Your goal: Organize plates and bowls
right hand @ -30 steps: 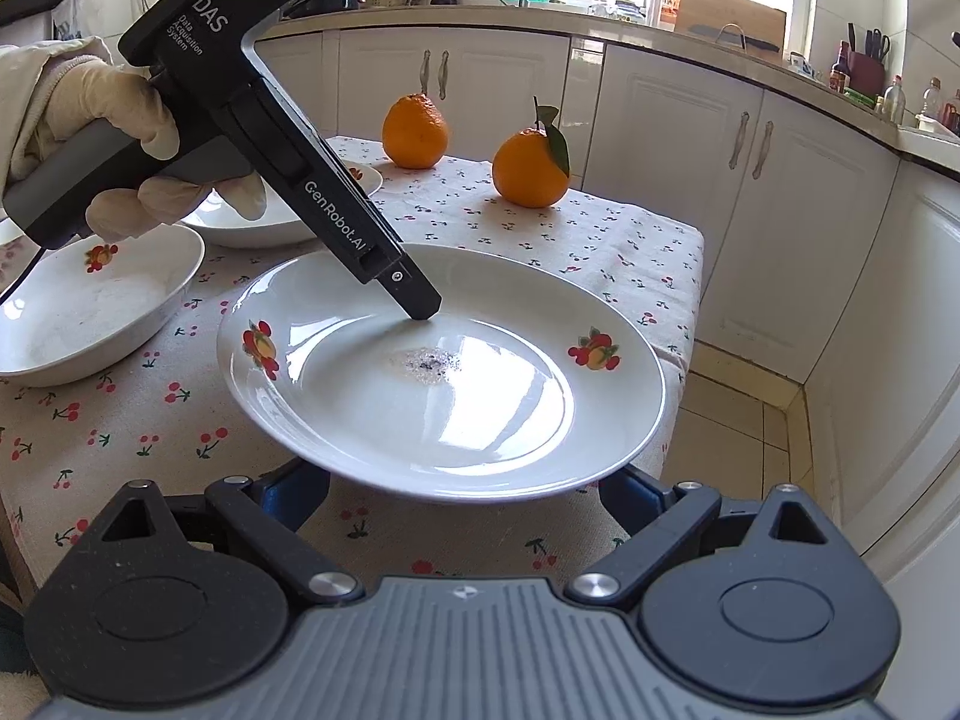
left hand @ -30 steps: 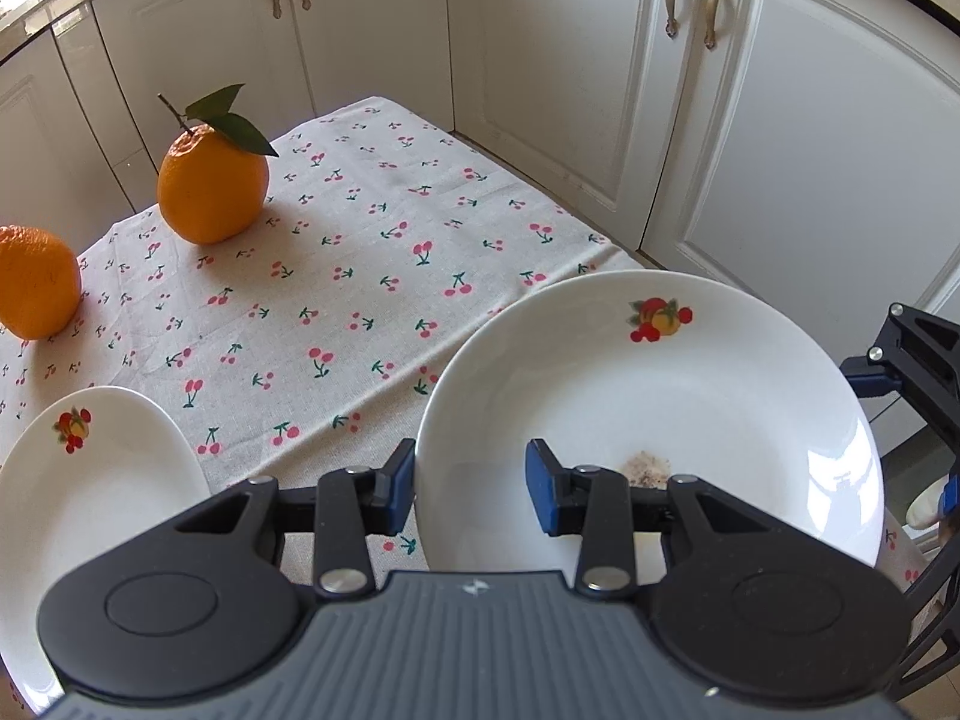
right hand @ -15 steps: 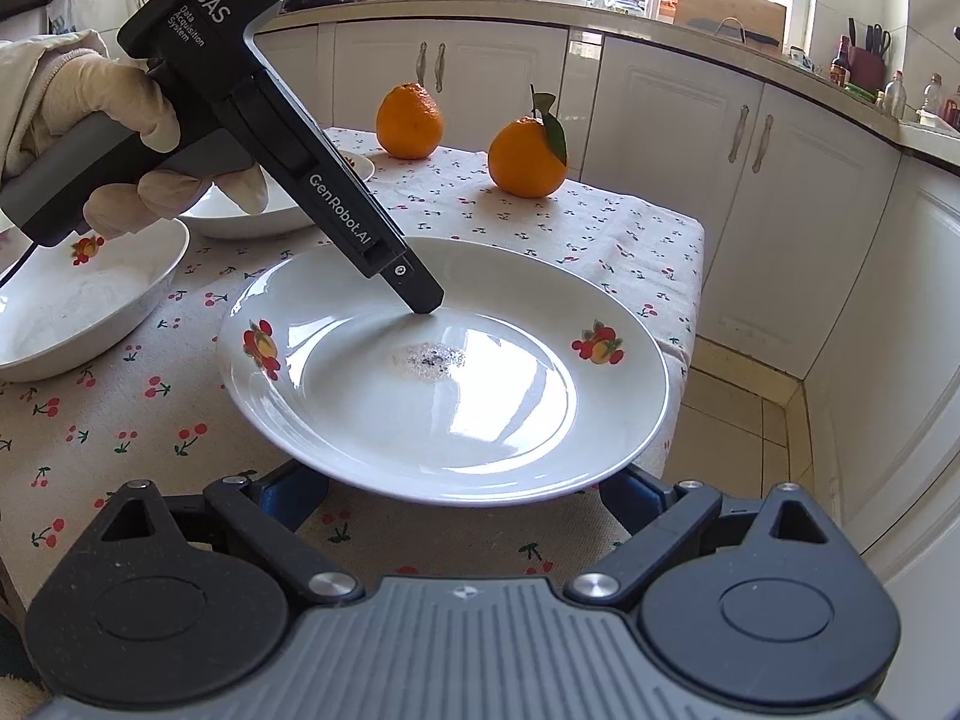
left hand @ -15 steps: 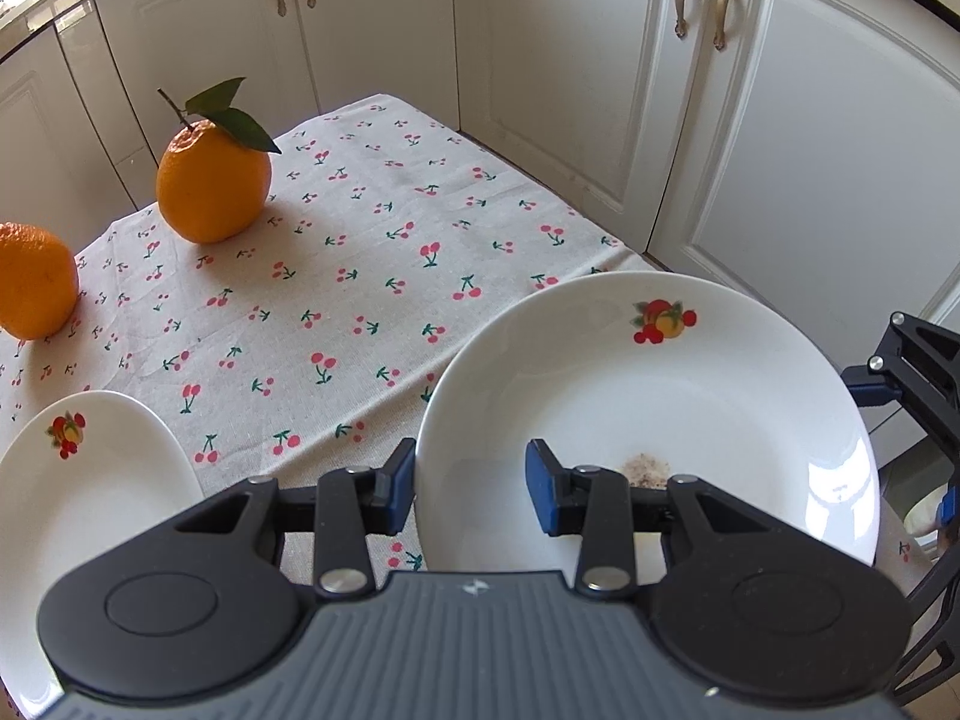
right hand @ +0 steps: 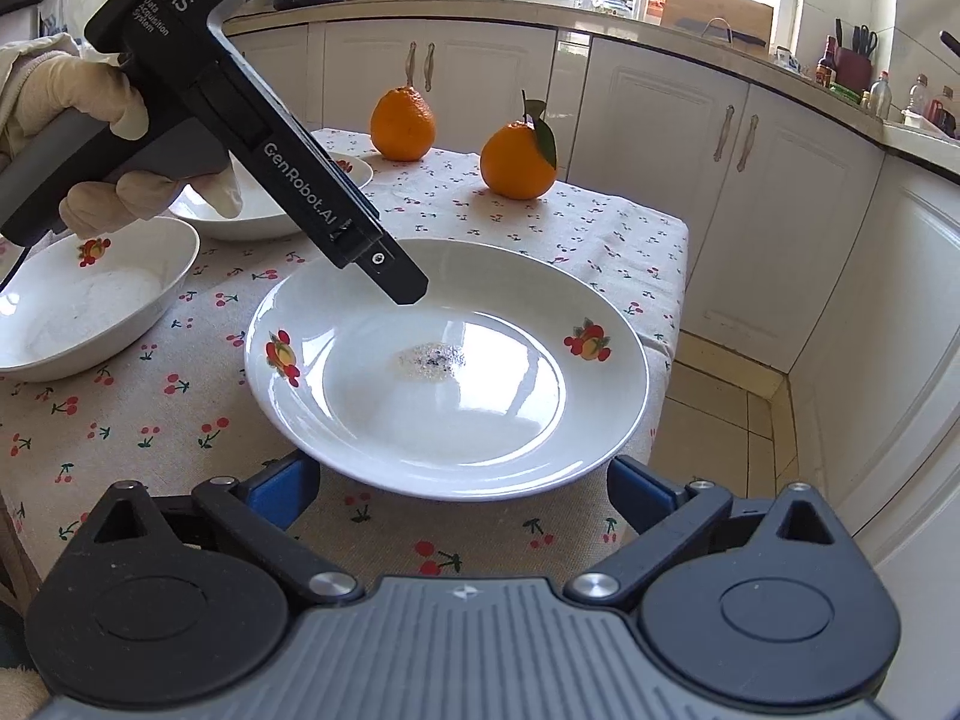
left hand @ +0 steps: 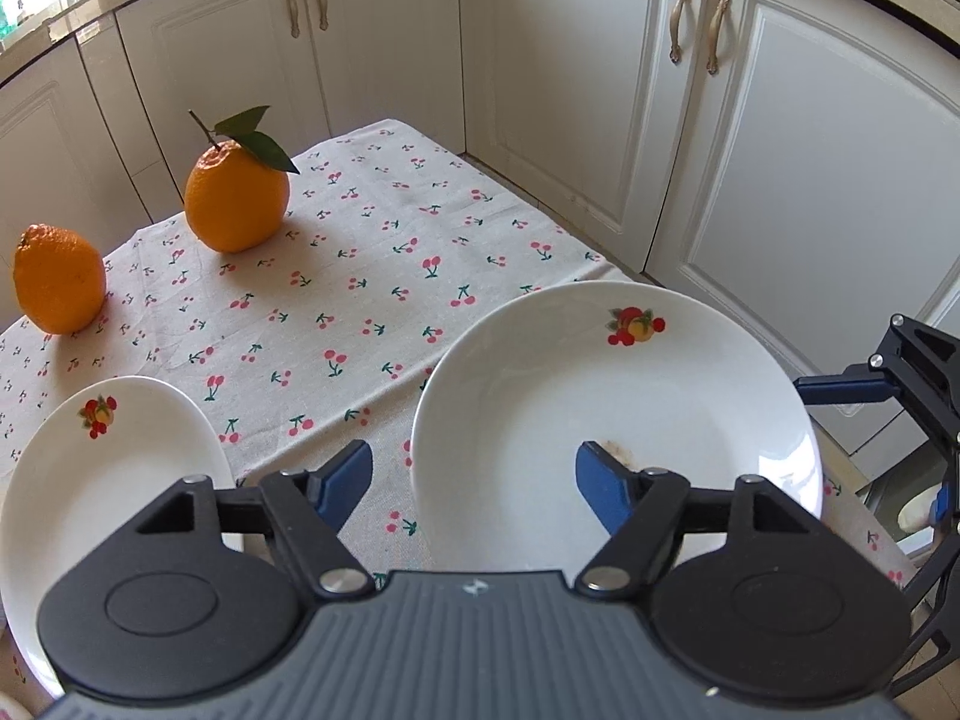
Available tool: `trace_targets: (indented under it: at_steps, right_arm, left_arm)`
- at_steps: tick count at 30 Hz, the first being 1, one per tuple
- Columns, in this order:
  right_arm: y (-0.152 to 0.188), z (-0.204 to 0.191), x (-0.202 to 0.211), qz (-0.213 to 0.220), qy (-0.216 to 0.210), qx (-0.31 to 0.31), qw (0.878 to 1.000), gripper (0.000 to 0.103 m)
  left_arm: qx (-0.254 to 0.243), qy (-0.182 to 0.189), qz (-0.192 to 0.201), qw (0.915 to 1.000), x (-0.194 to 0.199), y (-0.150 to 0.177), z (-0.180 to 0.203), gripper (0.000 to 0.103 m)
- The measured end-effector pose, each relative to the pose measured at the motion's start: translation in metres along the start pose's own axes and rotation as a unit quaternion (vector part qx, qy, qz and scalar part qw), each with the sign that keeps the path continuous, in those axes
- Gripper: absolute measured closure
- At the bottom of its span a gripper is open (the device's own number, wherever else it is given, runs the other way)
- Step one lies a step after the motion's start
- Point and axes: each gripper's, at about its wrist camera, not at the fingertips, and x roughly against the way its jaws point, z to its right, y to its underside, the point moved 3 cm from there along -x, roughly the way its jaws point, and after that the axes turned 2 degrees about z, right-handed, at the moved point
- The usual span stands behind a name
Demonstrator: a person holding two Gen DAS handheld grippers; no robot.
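A white plate (left hand: 630, 420) with fruit prints and a speck of residue sits near the table's corner; it also shows in the right wrist view (right hand: 456, 360). My left gripper (left hand: 474, 480) is open over the plate's near rim, one finger above the plate and one above the cloth. My right gripper (right hand: 462, 489) is open, its fingers low on either side of the plate's near edge. A white bowl (left hand: 90, 480) lies left of the plate. In the right wrist view that bowl (right hand: 78, 306) sits in front of a second bowl (right hand: 264, 204).
Two oranges (left hand: 234, 204) (left hand: 57, 279) stand on the cherry-print tablecloth (left hand: 360, 276) at the far side. White cabinets (left hand: 600, 90) surround the table closely. The table edge runs just right of the plate, with tiled floor (right hand: 738, 420) below.
My left gripper has opened: its jaws were close together over the plate's rim and now stand wide apart. The plate has stayed on the cloth. The right gripper has barely moved.
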Motion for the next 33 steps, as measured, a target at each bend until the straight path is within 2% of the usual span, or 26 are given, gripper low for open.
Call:
trace_targets:
  at_steps: [7, 11, 15, 19, 24, 27, 33]
  right_arm:
    - [-0.006, -0.007, 0.032, 0.030, 0.018, -0.031, 0.999, 0.000]
    - [-0.012, -0.015, 0.045, 0.048, 0.042, -0.045, 0.997, 0.000]
    - [-0.015, -0.025, 0.048, 0.042, 0.068, -0.055, 0.995, 0.000]
    - [-0.016, -0.036, 0.050, 0.032, 0.081, -0.064, 0.994, 0.000]
    - [-0.021, -0.054, 0.057, 0.035, 0.079, -0.069, 0.994, 0.000]
    - [-0.024, -0.069, 0.061, 0.040, 0.073, -0.064, 0.995, 0.000]
    - [-0.028, -0.093, 0.063, 0.041, 0.054, -0.052, 0.996, 0.000]
  left_arm:
    - [0.012, -0.014, 0.042, 0.9990, 0.045, 0.020, 0.008, 0.019]
    - [0.024, -0.018, 0.062, 0.9976, 0.072, 0.040, 0.012, 0.016]
    - [0.039, -0.021, 0.076, 0.9961, 0.090, 0.062, 0.013, 0.016]
    - [0.039, -0.041, 0.105, 0.9928, 0.111, 0.086, 0.015, 0.016]
    - [0.030, -0.039, 0.123, 0.9912, 0.134, 0.109, 0.017, 0.015]
    - [0.029, -0.045, 0.119, 0.9914, 0.142, 0.122, 0.015, 0.011]
    - [0.059, -0.047, 0.119, 0.9900, 0.155, 0.153, 0.002, 0.009]
